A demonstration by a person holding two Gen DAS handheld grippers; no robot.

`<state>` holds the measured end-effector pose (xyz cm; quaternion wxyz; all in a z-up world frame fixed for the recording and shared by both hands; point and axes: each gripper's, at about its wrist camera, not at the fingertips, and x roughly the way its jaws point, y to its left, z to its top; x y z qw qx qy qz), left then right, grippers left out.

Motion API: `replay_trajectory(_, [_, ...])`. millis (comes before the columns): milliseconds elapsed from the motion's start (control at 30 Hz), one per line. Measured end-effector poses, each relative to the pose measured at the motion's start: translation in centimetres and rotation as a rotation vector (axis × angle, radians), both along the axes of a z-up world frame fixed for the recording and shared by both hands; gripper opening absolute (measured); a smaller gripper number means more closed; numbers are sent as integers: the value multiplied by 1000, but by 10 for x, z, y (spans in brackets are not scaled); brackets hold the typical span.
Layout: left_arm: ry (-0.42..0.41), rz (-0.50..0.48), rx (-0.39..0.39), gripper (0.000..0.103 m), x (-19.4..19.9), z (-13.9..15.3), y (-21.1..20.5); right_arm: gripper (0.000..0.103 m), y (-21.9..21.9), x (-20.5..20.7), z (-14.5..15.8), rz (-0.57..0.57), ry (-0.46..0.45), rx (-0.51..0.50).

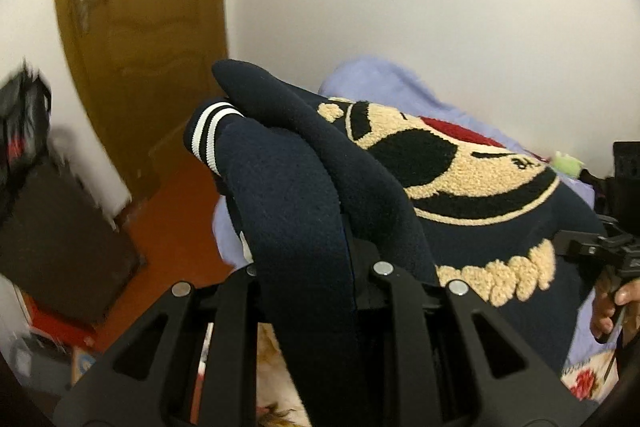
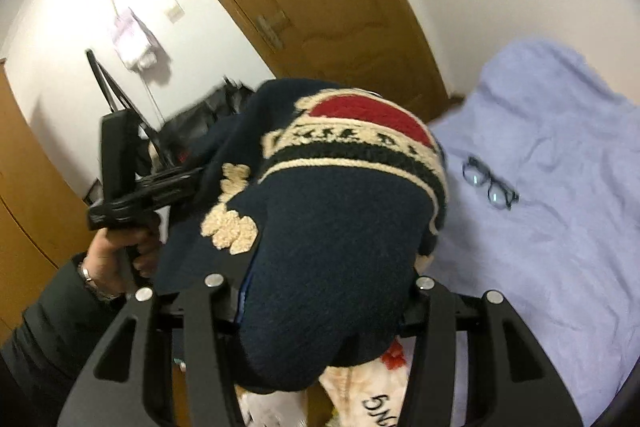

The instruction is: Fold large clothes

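A navy sweater (image 1: 304, 195) with a cream, black and red fuzzy emblem and a white-striped cuff (image 1: 208, 131) hangs in the air between both grippers. In the left wrist view a thick fold of it runs down between the fingers of my left gripper (image 1: 312, 227), which is shut on it. My right gripper (image 1: 592, 247) shows at the right edge, held by a hand (image 1: 612, 307). In the right wrist view a bulky bunch of the sweater (image 2: 332, 259) fills my right gripper (image 2: 320, 267), shut on it. The left gripper (image 2: 160, 183) grips the sweater's far side. Both pairs of fingertips are hidden by cloth.
A bed with a lavender sheet (image 2: 560, 187) lies below and right, with a pair of glasses (image 2: 490, 183) on it and a patterned quilt (image 2: 376, 399) at its near edge. A wooden door (image 2: 320, 7), a dark bag (image 1: 24, 115) and a dark cabinet (image 1: 60, 239) stand around.
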<state>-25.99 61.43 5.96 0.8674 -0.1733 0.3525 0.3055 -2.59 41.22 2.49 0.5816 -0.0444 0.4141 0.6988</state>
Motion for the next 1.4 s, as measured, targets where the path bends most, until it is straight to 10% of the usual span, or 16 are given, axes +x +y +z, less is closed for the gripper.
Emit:
replay_trajectory(300, [9,-40,-241,18,81,-217,-54,49,-66,111,-210,-137,64,-290])
replay_trajectory(467, [36,5,-276,20,85,-275,-48,58,-97,115,-257,-217,175,-237])
replay_trajectory(700, [52,-72,-118,57,53,-240,-65,77,-124,91,-205,-260,-23,-269])
replay_trajectory(900, [15,-151,67,87,52,-164,-89,85,-160,72,-149,-337,-112,-102])
replay_trajectory(1000, [1,-190,73,88,74,-145,-103,81,-142,45,-143,-305,-98,-86])
replay_trajectory(1067, [-29,-215,72,88,84,-145,-116,57,-129,30,-150,-294,-86,-107])
replay_trajectory(1100, [-41,-230,70,83,92,-148,-120,41,-122,25,-155,-294,-85,-121])
replay_trajectory(1200, [-16,-260,-12,8,132,-172,-116,28,-108,12,-178,-311,-64,-174])
replay_trajectory(1400, [77,-175,-106,3,180,-233,-80,26,-110,13,-226,-349,13,-238])
